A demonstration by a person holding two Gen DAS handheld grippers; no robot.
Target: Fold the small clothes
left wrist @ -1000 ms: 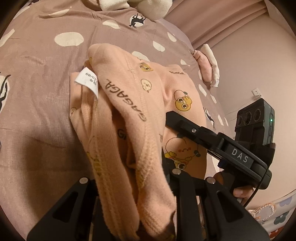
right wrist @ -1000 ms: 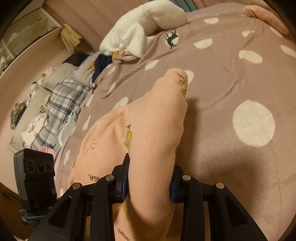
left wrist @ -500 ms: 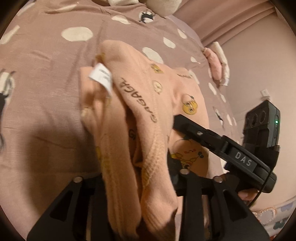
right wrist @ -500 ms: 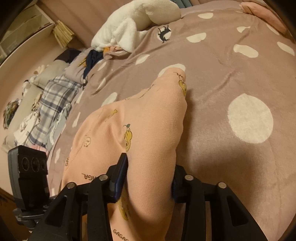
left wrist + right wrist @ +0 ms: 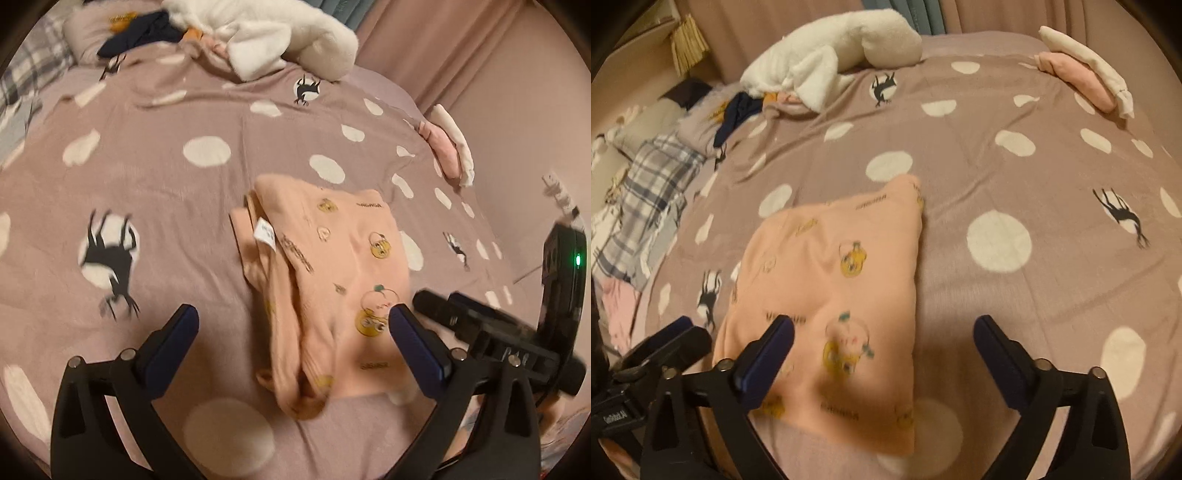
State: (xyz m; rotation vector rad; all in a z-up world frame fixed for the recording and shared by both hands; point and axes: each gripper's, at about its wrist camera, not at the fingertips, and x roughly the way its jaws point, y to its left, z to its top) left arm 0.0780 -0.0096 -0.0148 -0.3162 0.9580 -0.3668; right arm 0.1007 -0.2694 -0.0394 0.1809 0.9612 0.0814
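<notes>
A small peach garment point(image 5: 325, 280) printed with yellow cartoon figures lies folded on the polka-dot bedspread point(image 5: 155, 192), its white label showing at the left fold. My left gripper point(image 5: 291, 321) hovers above its near edge, jaws opening wide, nothing pressed between them. In the right wrist view the same peach garment point(image 5: 834, 291) lies flat. My right gripper point(image 5: 882, 332) hangs over its near right corner, jaws opening wide, free of the cloth. The right gripper's body point(image 5: 495, 332) shows at the right of the left wrist view.
A white plush toy point(image 5: 831, 55) and dark clothes point(image 5: 738, 110) lie at the far end of the bed. Folded pink and white pieces point(image 5: 1086, 74) sit at the far right edge. A plaid cloth point(image 5: 650, 192) lies at the left.
Both grippers let go of the peach garment, opened wide and rose away. The garment dropped from the jaws and now lies folded on the bedspread.
</notes>
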